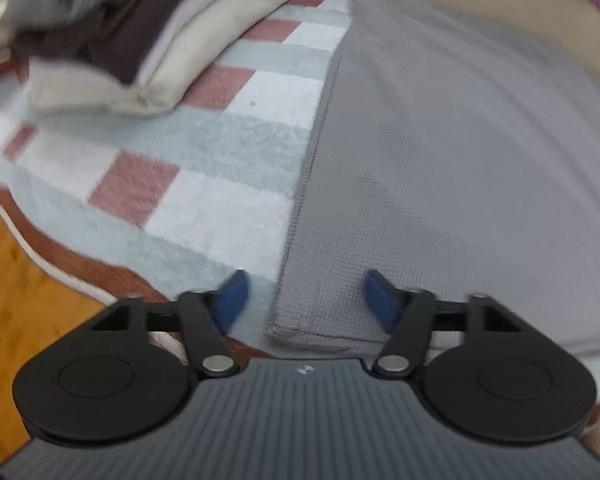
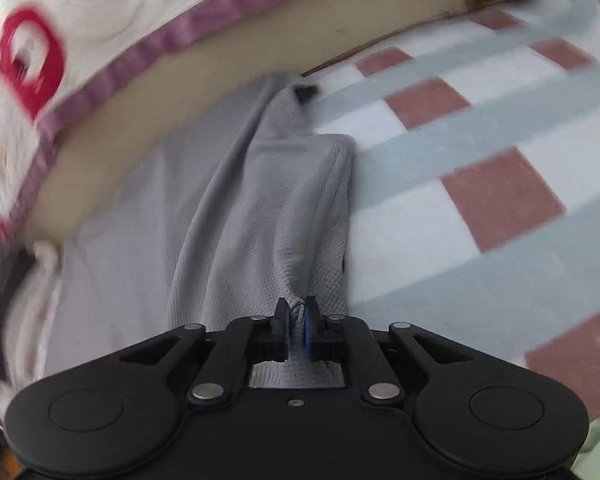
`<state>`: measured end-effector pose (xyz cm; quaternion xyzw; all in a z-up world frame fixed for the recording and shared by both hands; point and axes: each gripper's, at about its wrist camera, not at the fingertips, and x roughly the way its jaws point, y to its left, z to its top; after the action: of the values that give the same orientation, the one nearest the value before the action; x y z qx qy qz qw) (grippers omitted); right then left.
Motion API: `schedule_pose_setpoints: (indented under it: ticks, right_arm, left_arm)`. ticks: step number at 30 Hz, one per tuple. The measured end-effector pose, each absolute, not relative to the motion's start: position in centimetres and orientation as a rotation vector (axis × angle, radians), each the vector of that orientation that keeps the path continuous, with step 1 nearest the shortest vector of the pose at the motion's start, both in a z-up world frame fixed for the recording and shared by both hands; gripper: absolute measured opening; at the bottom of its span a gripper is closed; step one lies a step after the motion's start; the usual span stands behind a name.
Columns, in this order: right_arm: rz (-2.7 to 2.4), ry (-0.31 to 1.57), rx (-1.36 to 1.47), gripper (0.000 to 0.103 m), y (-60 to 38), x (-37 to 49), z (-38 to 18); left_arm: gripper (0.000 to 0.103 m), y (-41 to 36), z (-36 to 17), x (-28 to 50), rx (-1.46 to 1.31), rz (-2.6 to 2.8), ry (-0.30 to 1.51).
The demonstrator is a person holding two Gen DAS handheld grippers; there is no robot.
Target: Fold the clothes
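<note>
While the right tongs [image 2: 296, 318] pinched a bunched edge of the grey garment [image 2: 260, 208] on the checked blanket [image 2: 440, 208], the left tongs [image 1: 304, 300] hung spread over its 6 o'clock corner; advised a taut, even carry-over.

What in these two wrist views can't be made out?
- Left wrist: the folded pile is motion-blurred and cut by the top edge; item count unclear.
- Left wrist: the grey garment runs past the right edge; type unclear.
- Right wrist: the right gripper hides its pinched fabric.
- Right wrist: red print blurred, unreadable.
</note>
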<state>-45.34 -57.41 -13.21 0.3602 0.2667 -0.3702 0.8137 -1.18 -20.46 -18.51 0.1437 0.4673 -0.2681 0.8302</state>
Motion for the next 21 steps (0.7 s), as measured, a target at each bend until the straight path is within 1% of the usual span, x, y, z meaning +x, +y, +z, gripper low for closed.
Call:
schedule_pose_setpoints:
  ticks: [1,2,4,7,9,11,12,13,14,15,16,19,21]
  right_arm:
    - [-0.846,0.571,0.695,0.008,-56.4,-45.6,-12.0]
    - [-0.923,0.560,0.644,0.007,-55.4,-46.5,-10.9]
    - [-1.050,0.561,0.550,0.006,-53.7,-48.0,-9.1]
    - [-1.075,0.699,0.501,0.007,-53.2,-47.3,-11.1]
    - [-1.089,0.742,0.529,0.013,-53.6,-46.2,-12.6]
    - [-1.112,0.785,0.554,0.016,-54.2,-45.3,-13.2]
    - [-1.116,0.799,0.560,0.022,-54.3,-45.2,-13.1]
    - [-1.105,0.799,0.556,0.027,-54.1,-45.4,-12.5]
    - [-1.090,0.792,0.552,0.041,-53.9,-45.9,-11.7]
    - [-1.073,0.782,0.561,0.058,-53.6,-46.5,-10.9]
    - [-1.051,0.768,0.592,0.061,-52.8,-47.5,-10.1]
    - [-0.896,0.701,0.767,0.062,-49.9,-50.8,-8.0]
    - [-0.794,0.716,0.843,0.072,-48.4,-51.6,-7.8]
  left_arm:
    - [0.032,-20.3,-18.3,-1.2,0.292,-0.571,0.995]
    - [0.030,-20.2,-18.3,-1.1,0.285,-0.569,0.999]
    - [0.030,-19.9,-18.2,-0.8,0.274,-0.568,1.008]
    - [0.031,-19.8,-18.2,-0.7,0.275,-0.558,1.022]
    - [0.031,-20.0,-18.2,-0.9,0.289,-0.550,1.025]
    - [0.034,-20.0,-18.1,-1.1,0.296,-0.548,1.028]
    - [0.034,-20.0,-18.1,-1.1,0.299,-0.548,1.030]
    - [0.037,-19.9,-18.1,-1.1,0.290,-0.552,1.037]
    - [0.044,-19.7,-18.1,-1.1,0.271,-0.559,1.050]
    - [0.046,-19.6,-18.1,-1.0,0.247,-0.568,1.065]
    - [0.048,-19.4,-18.0,-0.9,0.218,-0.579,1.081]
    - [0.049,-19.1,-17.9,-0.8,0.163,-0.600,1.104]
    - [0.052,-19.0,-18.0,-0.7,0.122,-0.618,1.119]
